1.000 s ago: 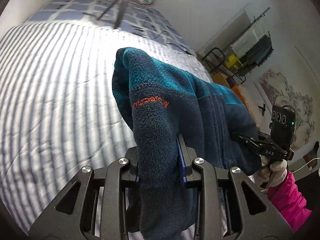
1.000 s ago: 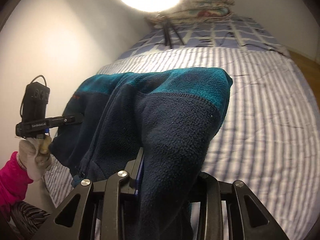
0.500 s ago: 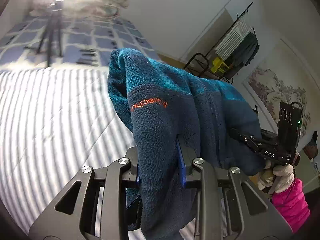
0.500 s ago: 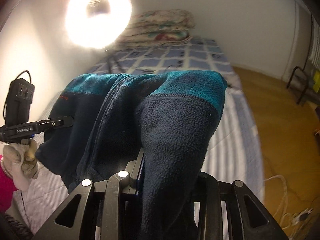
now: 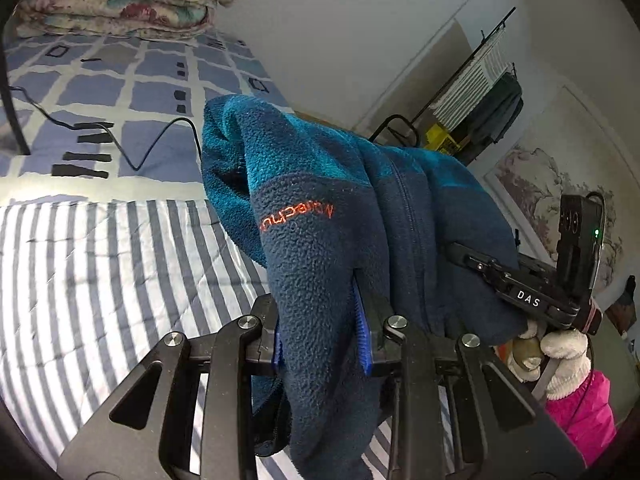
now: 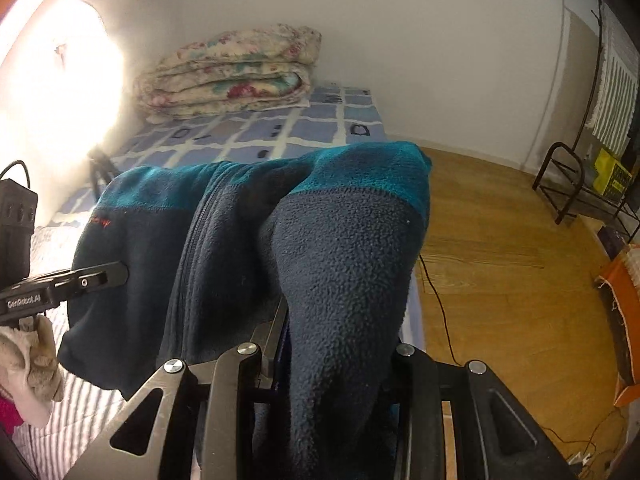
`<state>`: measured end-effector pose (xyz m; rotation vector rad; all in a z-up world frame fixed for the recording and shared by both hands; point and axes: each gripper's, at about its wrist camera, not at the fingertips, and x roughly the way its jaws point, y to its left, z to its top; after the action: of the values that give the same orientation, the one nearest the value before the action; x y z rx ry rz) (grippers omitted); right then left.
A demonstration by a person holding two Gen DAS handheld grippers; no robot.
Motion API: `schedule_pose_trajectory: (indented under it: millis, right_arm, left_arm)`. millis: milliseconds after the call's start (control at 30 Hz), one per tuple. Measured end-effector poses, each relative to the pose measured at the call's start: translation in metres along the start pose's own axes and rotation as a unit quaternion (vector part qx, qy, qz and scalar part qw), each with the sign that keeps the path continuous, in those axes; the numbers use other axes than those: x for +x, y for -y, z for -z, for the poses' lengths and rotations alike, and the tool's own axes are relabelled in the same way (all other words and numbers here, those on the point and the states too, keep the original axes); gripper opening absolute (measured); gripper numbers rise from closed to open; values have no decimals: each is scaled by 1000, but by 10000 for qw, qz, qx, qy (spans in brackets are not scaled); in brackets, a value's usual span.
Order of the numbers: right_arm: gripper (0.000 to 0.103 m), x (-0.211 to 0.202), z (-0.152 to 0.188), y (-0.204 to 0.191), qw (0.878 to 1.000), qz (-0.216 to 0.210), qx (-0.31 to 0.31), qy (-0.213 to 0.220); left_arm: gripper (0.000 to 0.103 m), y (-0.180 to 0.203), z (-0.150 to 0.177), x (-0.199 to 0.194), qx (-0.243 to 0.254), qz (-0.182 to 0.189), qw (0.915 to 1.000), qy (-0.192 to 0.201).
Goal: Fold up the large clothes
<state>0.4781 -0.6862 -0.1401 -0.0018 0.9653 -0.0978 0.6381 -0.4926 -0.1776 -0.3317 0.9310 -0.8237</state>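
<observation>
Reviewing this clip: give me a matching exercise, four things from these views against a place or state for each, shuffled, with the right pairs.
Things:
1. fleece jacket
2. folded floral quilt
3. black cable
4. orange logo

Places or states:
A. lying loose on the blue checked sheet
B. stacked at the head of the bed by the wall
C. stitched on the navy fleece just below the teal panel
D. pinched in the jaws of the left gripper and right gripper

Pairs: 1-D, 2-B, 3-A, 4-C
</observation>
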Motion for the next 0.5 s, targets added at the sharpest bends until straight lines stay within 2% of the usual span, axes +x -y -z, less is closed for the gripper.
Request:
schedule_pose_trajectory:
  millis: [267, 367, 500]
  right_arm:
    - [30, 56, 4, 24, 9997, -127, 24, -183]
    - [34, 75, 10, 41, 9993, -173, 118, -316]
    - [65, 93, 20, 67, 9979, 16, 449, -475]
  left_arm:
    - [26, -32, -2, 44, -133, -195, 9997, -114]
    - [26, -54, 0, 56, -287, -284, 9986, -353]
    - [32, -65, 6, 58, -331, -210, 9985, -385]
